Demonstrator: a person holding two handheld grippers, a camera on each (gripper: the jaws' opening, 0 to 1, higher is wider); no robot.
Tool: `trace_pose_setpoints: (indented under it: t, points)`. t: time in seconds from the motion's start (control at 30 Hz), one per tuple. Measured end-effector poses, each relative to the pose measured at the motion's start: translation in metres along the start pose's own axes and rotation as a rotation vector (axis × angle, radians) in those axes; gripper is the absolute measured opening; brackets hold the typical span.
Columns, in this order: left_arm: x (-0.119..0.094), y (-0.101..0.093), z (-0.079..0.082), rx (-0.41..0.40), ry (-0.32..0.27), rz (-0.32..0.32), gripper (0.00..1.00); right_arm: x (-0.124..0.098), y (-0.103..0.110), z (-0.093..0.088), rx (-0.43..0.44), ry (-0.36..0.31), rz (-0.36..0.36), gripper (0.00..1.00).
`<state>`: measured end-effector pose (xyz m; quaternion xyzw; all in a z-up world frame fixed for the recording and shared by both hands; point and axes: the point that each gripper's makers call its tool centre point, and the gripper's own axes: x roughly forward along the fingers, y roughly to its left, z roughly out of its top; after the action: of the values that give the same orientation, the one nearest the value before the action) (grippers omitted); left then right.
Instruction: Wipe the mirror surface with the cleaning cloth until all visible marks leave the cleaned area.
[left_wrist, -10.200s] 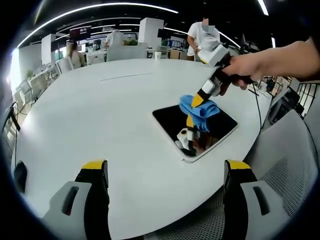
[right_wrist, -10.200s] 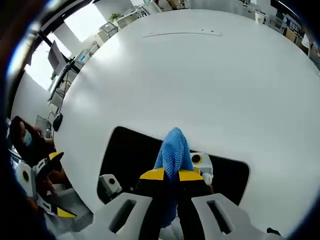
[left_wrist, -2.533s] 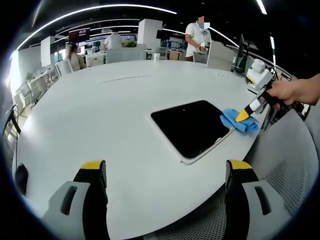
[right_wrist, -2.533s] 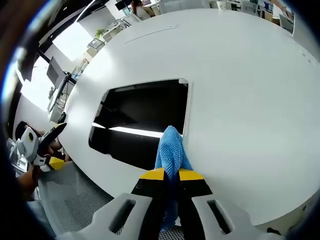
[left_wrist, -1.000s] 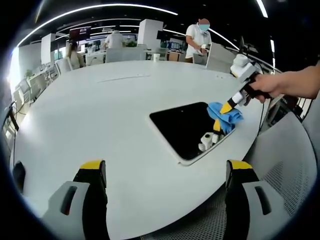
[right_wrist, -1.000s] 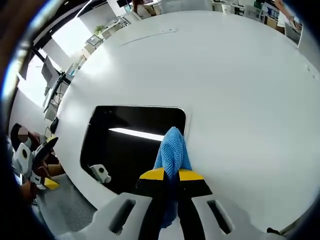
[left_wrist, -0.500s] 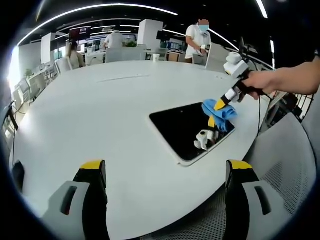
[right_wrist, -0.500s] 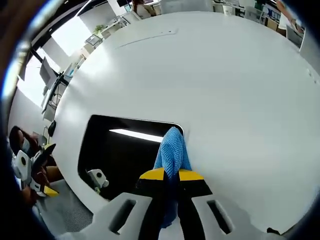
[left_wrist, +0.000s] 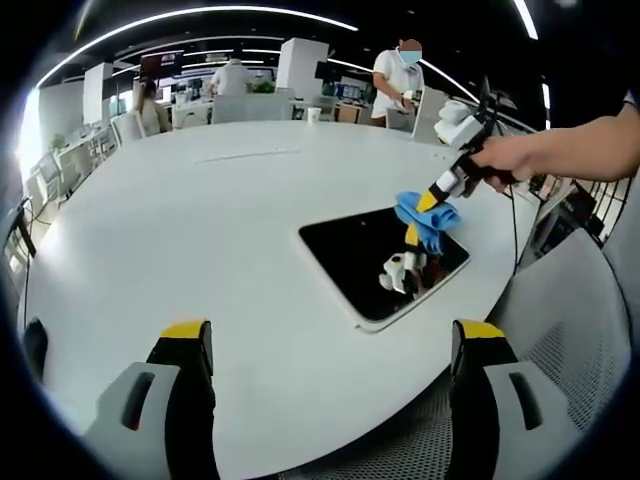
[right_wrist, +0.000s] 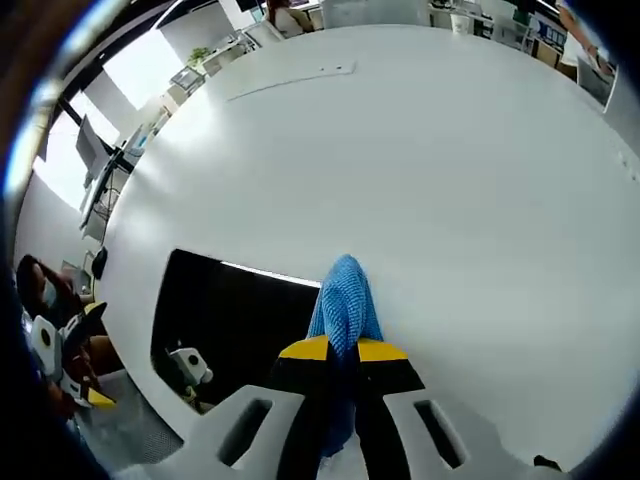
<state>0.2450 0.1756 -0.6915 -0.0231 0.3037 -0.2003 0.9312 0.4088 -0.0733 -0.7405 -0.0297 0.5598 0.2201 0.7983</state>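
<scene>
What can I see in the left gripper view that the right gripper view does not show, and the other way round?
Left gripper view: the whole mirror with its white frame, the hand holding the right gripper, and the left gripper's open jaws. Right gripper view: the right gripper's jaws shut on the blue cloth, seen close. Both: the cloth, the mirror and the white table.

It was an open-plan office: far beyond the left gripper's jaws, past the big round white table (left_wrist: 200, 220), stood desks with monitors (left_wrist: 160, 66), long ceiling light strips (left_wrist: 200, 14), and people (left_wrist: 403, 75) at workstations.
</scene>
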Motion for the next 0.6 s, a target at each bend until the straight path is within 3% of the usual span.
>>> trace_pose_setpoints:
  t: [0.6]
  points:
    - [0.0,0.0,0.0,-0.013,-0.001,-0.003,0.99,0.008,-0.003,0.022,-0.032,0.0,-0.023,0.02]
